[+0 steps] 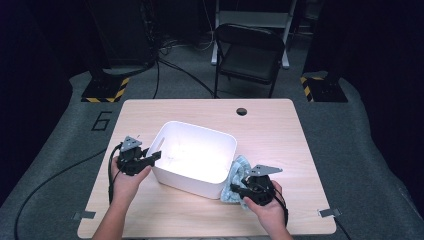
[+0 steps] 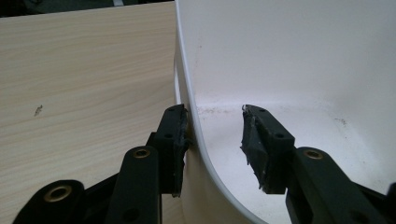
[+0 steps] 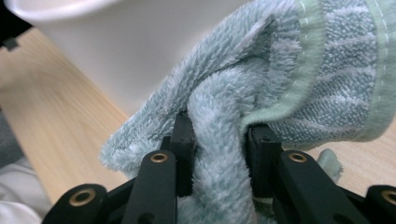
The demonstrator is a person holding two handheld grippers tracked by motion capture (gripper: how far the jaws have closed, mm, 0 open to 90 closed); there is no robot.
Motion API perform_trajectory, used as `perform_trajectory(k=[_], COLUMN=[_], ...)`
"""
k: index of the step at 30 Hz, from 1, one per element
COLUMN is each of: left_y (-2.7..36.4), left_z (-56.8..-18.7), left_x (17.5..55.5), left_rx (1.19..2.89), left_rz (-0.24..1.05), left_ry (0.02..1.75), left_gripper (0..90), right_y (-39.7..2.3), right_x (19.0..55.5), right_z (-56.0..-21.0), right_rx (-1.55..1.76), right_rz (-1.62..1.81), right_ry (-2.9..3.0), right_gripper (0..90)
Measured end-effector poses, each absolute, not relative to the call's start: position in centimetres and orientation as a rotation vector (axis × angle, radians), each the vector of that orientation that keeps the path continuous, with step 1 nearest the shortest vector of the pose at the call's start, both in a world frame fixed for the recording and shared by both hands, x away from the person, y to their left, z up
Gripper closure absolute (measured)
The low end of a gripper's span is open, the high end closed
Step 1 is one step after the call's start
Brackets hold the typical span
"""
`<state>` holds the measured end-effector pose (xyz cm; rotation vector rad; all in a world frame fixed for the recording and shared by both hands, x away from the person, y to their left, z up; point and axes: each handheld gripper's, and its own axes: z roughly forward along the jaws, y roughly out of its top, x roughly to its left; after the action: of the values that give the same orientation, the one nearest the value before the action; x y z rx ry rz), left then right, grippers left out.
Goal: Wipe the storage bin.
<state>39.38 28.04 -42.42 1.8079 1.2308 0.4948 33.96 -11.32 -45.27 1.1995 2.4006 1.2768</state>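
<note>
Risks dragging towel [image 3: 224, 135] against bin [image 1: 195, 155] wall and slipping from right gripper [image 3: 219, 140] clamped on a fold, left gripper [image 2: 215, 140] half-open astride rim.

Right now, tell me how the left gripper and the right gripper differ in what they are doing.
The left gripper straddles the rim of the white bin, one jaw outside against the wall and one inside clear of it; the right gripper is clamped on a bunched fold of the light green towel. The left works with hard plastic, the right with soft cloth beside the bin. Both are black, two-jawed and hand-held over the wooden table.
</note>
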Motion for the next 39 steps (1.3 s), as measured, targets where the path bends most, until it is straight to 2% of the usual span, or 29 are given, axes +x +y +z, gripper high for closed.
perform_trajectory(k=[7, 10, 12, 17, 26, 30, 39], left_y=[28.0, 27.9, 27.9, 27.5, 27.4, 27.5, 27.4], left_z=[-42.5, -42.4, -42.2, -42.2, -42.3, -42.3, -42.5], left_x=[39.3, 39.1, 38.9, 38.5, 37.9, 37.8, 37.8], left_rx=[1.804, 1.808, 1.819, 1.816, 1.784, 1.784, 1.775], left_rz=[0.485, 0.485, 0.484, 0.507, 0.508, 0.497, 0.509], left_ry=[1.232, 1.240, 1.247, 1.252, 1.270, 1.258, 1.247], left_gripper=[59.0, 62.6, 67.2, 67.7, 64.0, 59.5, 56.9], right_y=[-11.7, -11.2, -11.0, -11.2, -11.4, -11.5, -11.1], right_x=[32.7, 32.3, 32.6, 33.1, 34.5, 35.3, 36.0], right_z=[-41.6, -41.3, -41.9, -42.5, -43.6, -45.0, -47.6], right_rx=[1.132, 1.116, 1.147, 1.180, 1.225, 1.263, 1.342], right_rz=[1.357, 1.315, 1.306, 1.325, 1.294, 1.274, 1.197], right_ry=[2.379, 2.374, 2.356, 2.327, 2.277, 2.312, 2.366], right_gripper=[68.8, 68.8, 69.0, 69.3, 69.5, 69.5, 69.5])
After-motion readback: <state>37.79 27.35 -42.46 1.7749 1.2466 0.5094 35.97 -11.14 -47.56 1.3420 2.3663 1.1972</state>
